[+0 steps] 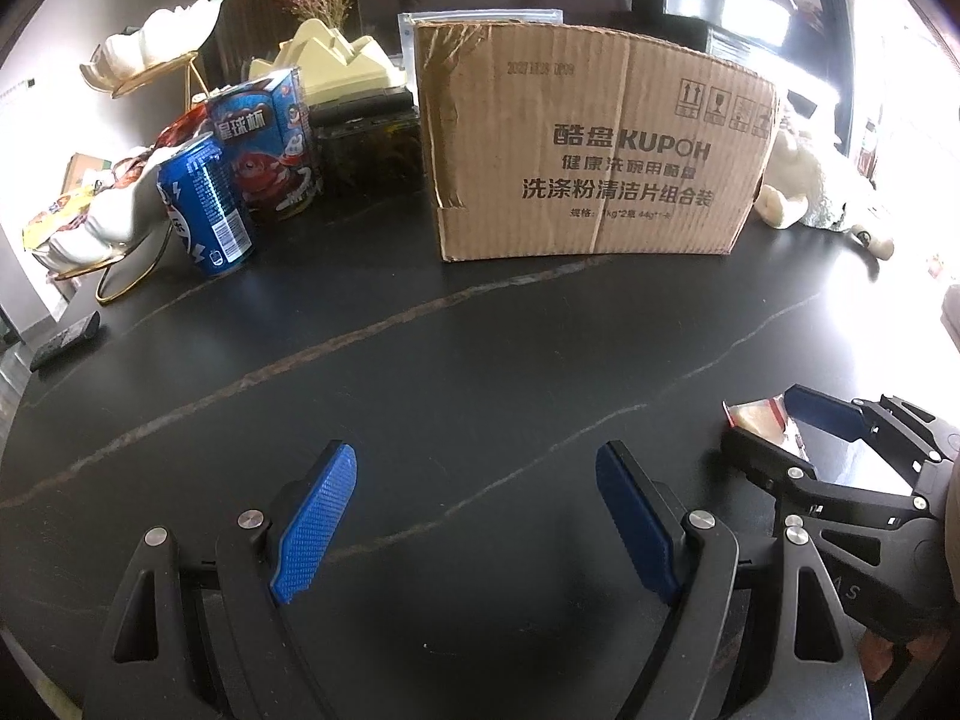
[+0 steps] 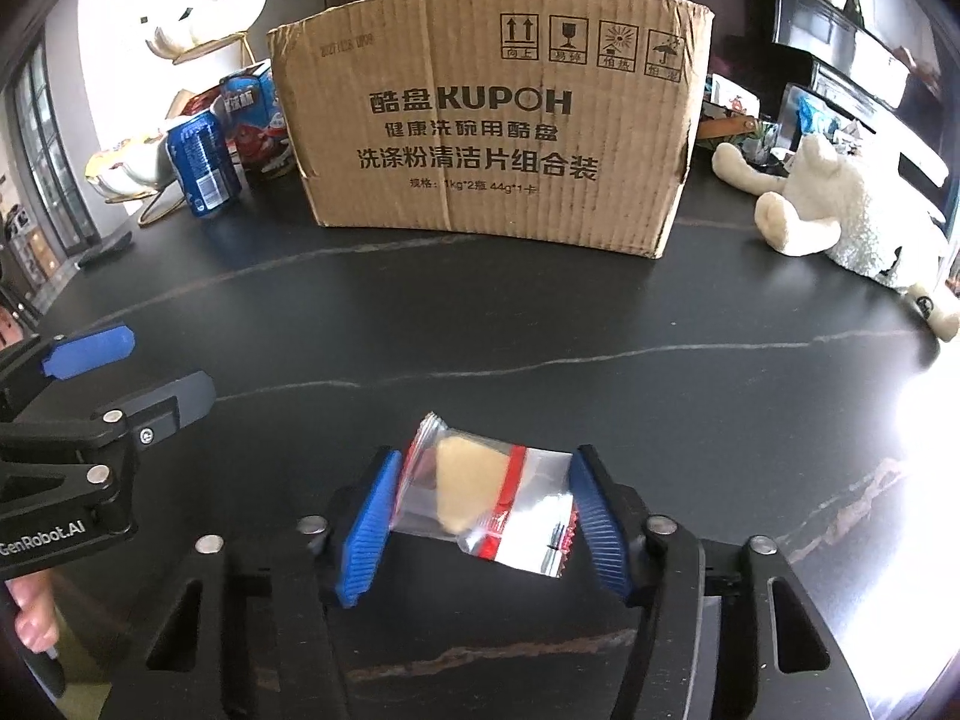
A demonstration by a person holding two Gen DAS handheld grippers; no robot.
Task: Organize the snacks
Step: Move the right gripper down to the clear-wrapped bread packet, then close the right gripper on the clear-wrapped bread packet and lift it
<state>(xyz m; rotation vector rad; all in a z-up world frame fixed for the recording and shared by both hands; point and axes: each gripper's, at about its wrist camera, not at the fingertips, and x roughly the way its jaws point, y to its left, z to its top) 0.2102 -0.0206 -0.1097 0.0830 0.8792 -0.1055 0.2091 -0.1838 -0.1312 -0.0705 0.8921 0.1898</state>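
A clear snack packet point(image 2: 486, 495) with a red stripe and a pale wedge inside sits between the blue pads of my right gripper point(image 2: 483, 516), which is closed on it above the black table. The packet's end also shows in the left wrist view point(image 1: 757, 420), in the right gripper point(image 1: 774, 426). My left gripper point(image 1: 474, 516) is open and empty over the table; it shows at the left of the right wrist view point(image 2: 147, 366). A brown KUPOH cardboard box point(image 1: 594, 144) point(image 2: 498, 138) stands ahead.
Left of the box stand a blue can point(image 1: 204, 210), a blue snack carton point(image 1: 270, 144) and white dishes on gold wire stands point(image 1: 102, 228). A white plush toy point(image 2: 840, 210) lies to the right. A dark remote point(image 1: 63, 339) lies at the left edge.
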